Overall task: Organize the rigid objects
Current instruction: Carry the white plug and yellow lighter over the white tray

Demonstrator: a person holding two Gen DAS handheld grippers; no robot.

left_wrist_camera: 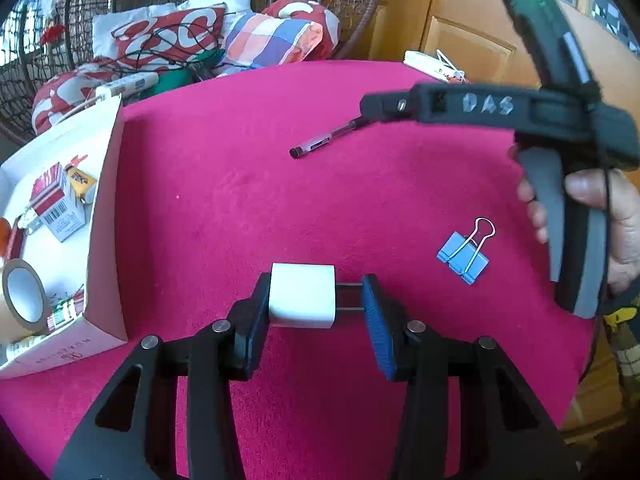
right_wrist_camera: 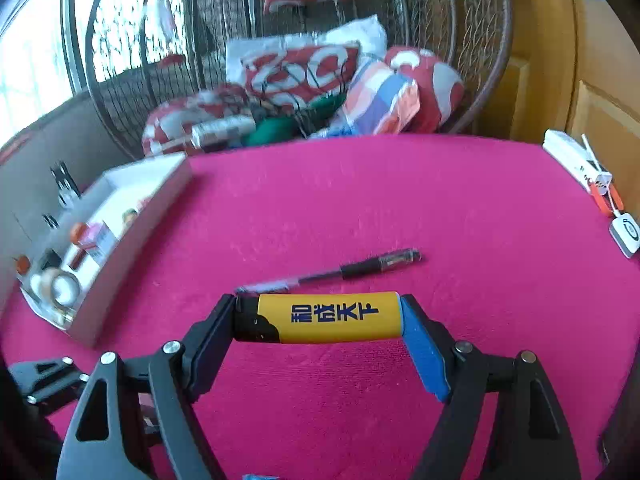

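At the far left of the left wrist view, an open white box (left_wrist_camera: 105, 216) sits on the pink cloth (left_wrist_camera: 280, 200). It holds a roll of brown tape (left_wrist_camera: 22, 300), a small red and white carton (left_wrist_camera: 58, 204) and a few smaller items too jumbled to name.

Near the middle, the left gripper (left_wrist_camera: 316, 304) is closed on a white plug adapter (left_wrist_camera: 302, 300), a smooth, rounded block. Its left finger presses the block's flat side and its blue ribbed pad meets the tips of the two metal prongs. Farther back lies a slim pen (left_wrist_camera: 326, 138) with a dark cap, and to the right a light blue binder clip (left_wrist_camera: 464, 254) with wire handles rests flat on the cloth, well apart from both. At the right edge a hand wraps the grey grip of the other black tool.

In the right wrist view, the right gripper (right_wrist_camera: 320, 320) grips a yellow lighter (right_wrist_camera: 328, 318) lengthwise, end to end between its fingers. The lighter is a glossy cylinder with a black head at the left and dark blue characters printed along its side. It is held just nearer than the pen (right_wrist_camera: 332, 272), over the fuzzy cloth.
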